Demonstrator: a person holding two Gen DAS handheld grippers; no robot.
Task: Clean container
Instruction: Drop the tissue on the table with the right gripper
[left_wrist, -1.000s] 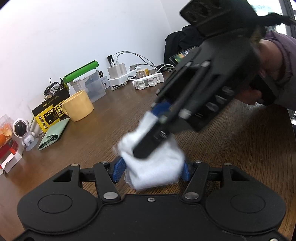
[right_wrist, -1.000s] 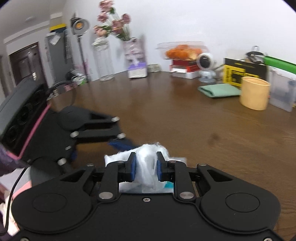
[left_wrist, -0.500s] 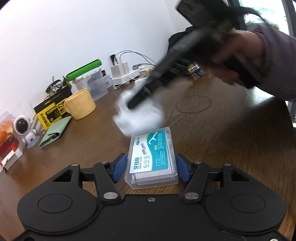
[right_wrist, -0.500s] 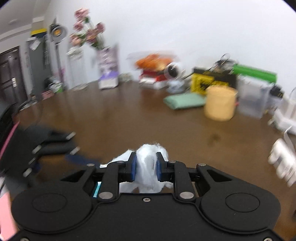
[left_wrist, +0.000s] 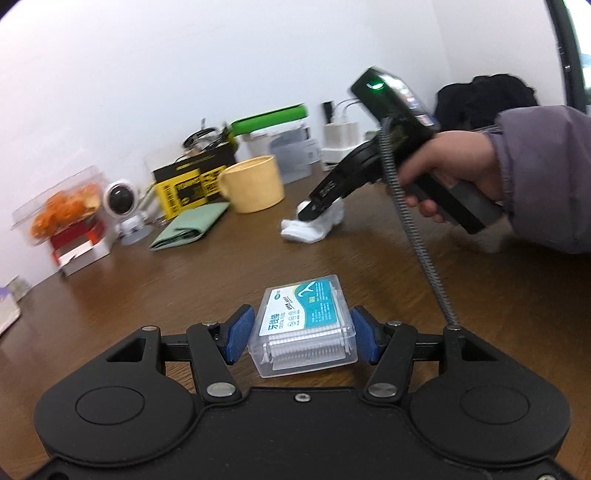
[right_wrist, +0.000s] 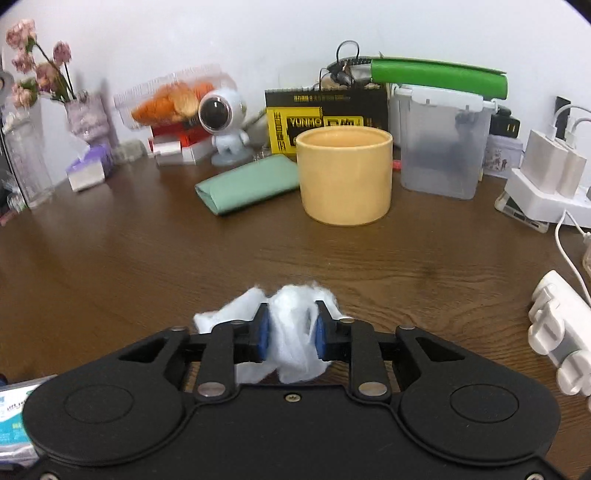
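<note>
My left fingers (left_wrist: 240, 334) clamp the clear floss container (left_wrist: 304, 325) on the table (left_wrist: 110, 295), its long axis pointing away; my right gripper (right_wrist: 290, 330), jaws just widening, holds the white wipe (right_wrist: 291, 332).

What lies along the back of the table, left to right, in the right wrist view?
Purple tissue box → white robot figurine → folded green cloth → yellow cylindrical cup → translucent plastic canister → white chargers.

Worktop count: one clear floss box (left_wrist: 304, 326), one white wipe (right_wrist: 295, 328), one yellow cup (right_wrist: 345, 175), one green pouch (right_wrist: 247, 182), one robot toy (right_wrist: 221, 125), one tissue box (right_wrist: 88, 168), two claws (left_wrist: 301, 338) (right_wrist: 290, 332).
</note>
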